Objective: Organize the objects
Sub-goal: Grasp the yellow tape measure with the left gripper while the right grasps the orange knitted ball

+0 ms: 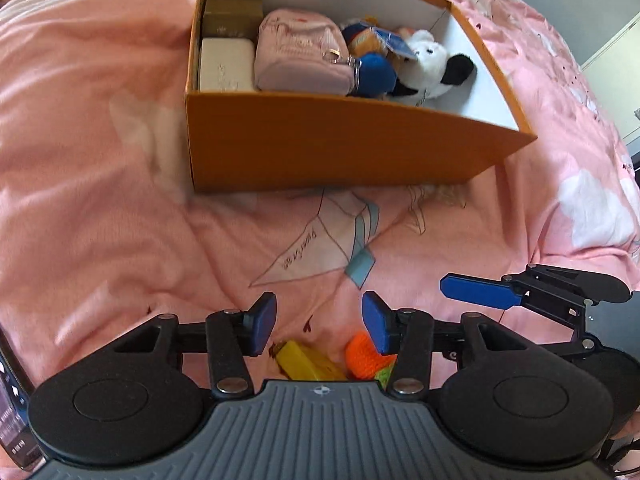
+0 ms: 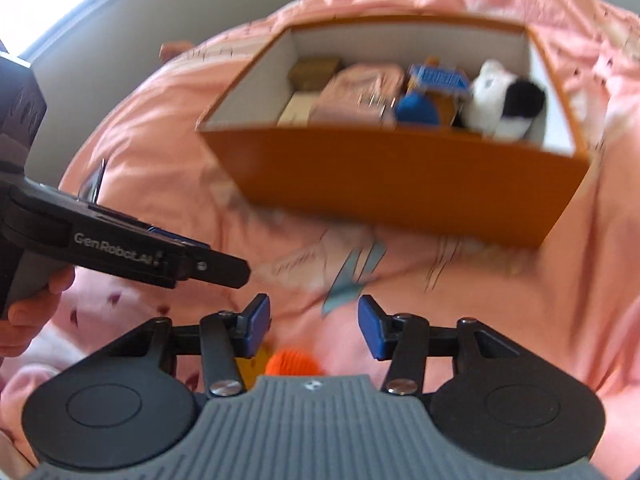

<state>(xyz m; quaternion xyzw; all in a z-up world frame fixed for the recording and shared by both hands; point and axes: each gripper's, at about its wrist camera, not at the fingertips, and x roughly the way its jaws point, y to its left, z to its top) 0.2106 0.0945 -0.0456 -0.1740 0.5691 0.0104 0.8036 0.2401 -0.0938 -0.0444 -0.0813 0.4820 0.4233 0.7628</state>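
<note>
An orange box (image 1: pixel 332 140) (image 2: pixel 400 176) stands on the pink bed. It holds a gold box (image 1: pixel 232 14), a white box (image 1: pixel 226 66), a pink pouch (image 1: pixel 300 54), a blue and orange plush (image 1: pixel 372 64) and a white and black plush (image 1: pixel 430 64). My left gripper (image 1: pixel 319 326) is open and empty, above a yellow toy (image 1: pixel 306 362) and an orange knitted toy (image 1: pixel 362 354). My right gripper (image 2: pixel 314 328) is open and empty, near the orange knitted toy (image 2: pixel 294 362). The right gripper also shows in the left wrist view (image 1: pixel 520 294), and the left gripper in the right wrist view (image 2: pixel 160 256).
A pink printed bedsheet (image 1: pixel 100 200) covers the bed, with folds and wrinkles. A grey wall (image 2: pixel 120 32) lies beyond the bed at left in the right wrist view. A hand (image 2: pixel 24 316) holds the left gripper.
</note>
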